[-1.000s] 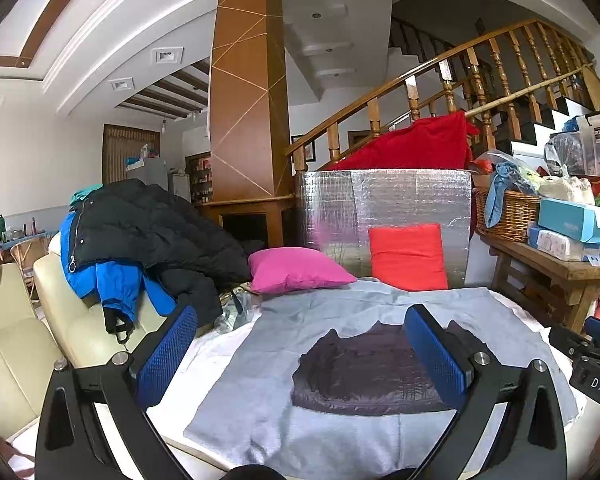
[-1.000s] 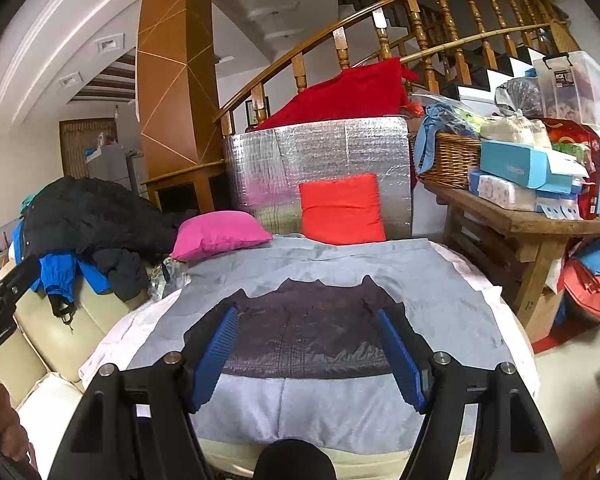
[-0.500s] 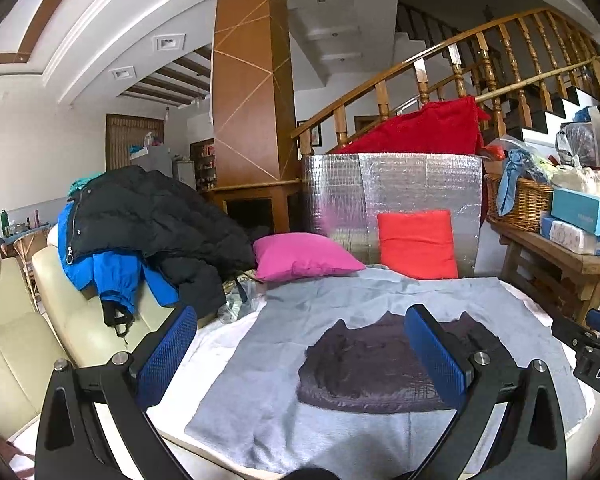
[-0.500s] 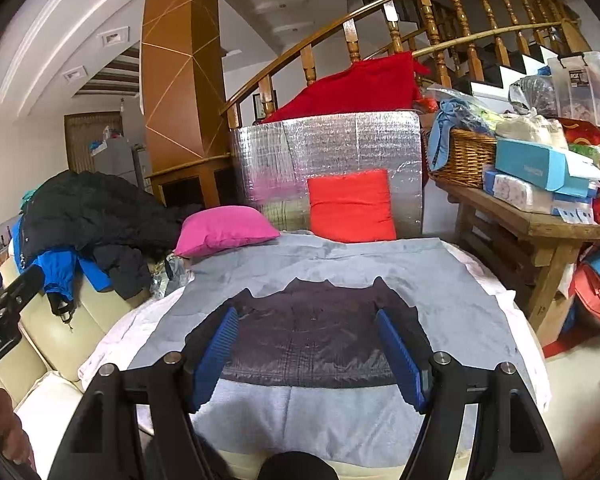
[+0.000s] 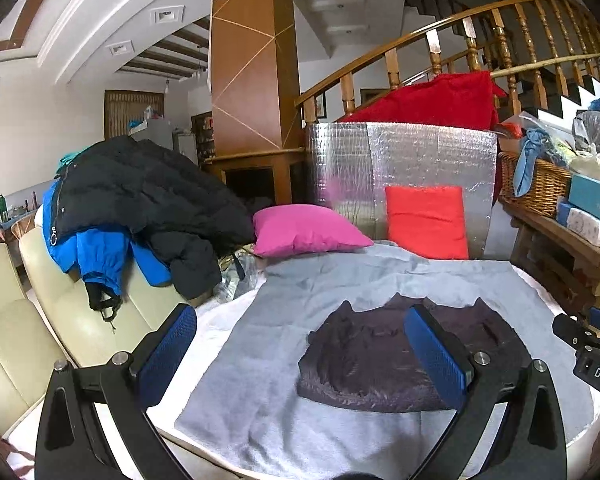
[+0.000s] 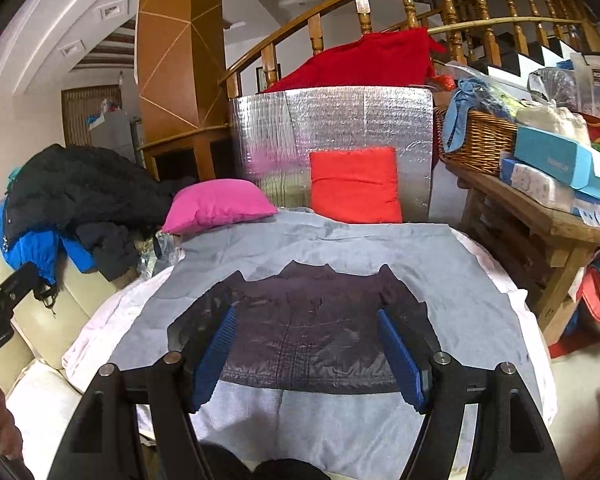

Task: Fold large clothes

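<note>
Dark jacket (image 6: 312, 328) lies flat on grey cloth (image 6: 452, 272), pillows (image 6: 220, 204) behind.

The near hem of the dark jacket (image 6: 308, 336) is partly hidden behind the blue pads of the right gripper (image 6: 312, 354), and its sleeve ends sit behind them too. From the left, a pad covers the jacket's middle. The grey cloth (image 5: 260, 360) runs off the bottom edge. The right gripper's body is cut off at the frame's side. The labels on the boxes (image 6: 556, 164) are too small to read.
</note>
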`<state>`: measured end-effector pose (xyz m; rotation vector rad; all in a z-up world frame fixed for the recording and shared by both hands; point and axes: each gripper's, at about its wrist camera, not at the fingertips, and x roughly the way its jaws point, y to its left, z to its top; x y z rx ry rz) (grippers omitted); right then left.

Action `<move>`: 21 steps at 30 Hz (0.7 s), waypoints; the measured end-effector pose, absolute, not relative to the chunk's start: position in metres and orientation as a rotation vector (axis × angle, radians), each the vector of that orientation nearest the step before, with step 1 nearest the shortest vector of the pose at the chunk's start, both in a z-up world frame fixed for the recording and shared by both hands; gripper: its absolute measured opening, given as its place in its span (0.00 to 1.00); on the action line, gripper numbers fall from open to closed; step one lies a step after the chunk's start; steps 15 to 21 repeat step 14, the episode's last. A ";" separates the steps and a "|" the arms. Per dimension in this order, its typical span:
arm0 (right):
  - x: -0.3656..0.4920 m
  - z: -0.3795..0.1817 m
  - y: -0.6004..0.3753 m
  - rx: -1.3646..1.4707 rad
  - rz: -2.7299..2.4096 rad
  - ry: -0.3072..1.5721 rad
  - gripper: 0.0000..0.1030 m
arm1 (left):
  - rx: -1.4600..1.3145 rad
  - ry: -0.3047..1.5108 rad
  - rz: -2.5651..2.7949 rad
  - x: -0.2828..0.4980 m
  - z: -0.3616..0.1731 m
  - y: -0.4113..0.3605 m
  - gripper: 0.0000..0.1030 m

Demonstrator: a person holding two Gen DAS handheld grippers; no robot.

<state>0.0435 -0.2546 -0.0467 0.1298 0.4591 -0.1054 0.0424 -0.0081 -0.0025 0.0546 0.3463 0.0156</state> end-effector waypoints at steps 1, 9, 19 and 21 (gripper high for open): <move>0.047 -0.048 -0.254 0.130 -0.107 0.463 0.73 | 0.057 0.353 0.011 0.048 -0.004 -0.008 1.00; 0.081 -0.058 -0.256 0.155 -0.133 0.496 0.73 | 0.061 0.383 -0.001 0.078 -0.013 -0.004 1.00; 0.102 -0.064 -0.261 0.157 -0.146 0.503 0.73 | 0.048 0.388 -0.007 0.107 -0.027 0.002 1.00; 0.102 -0.064 -0.261 0.157 -0.146 0.503 0.73 | 0.048 0.388 -0.007 0.107 -0.027 0.002 1.00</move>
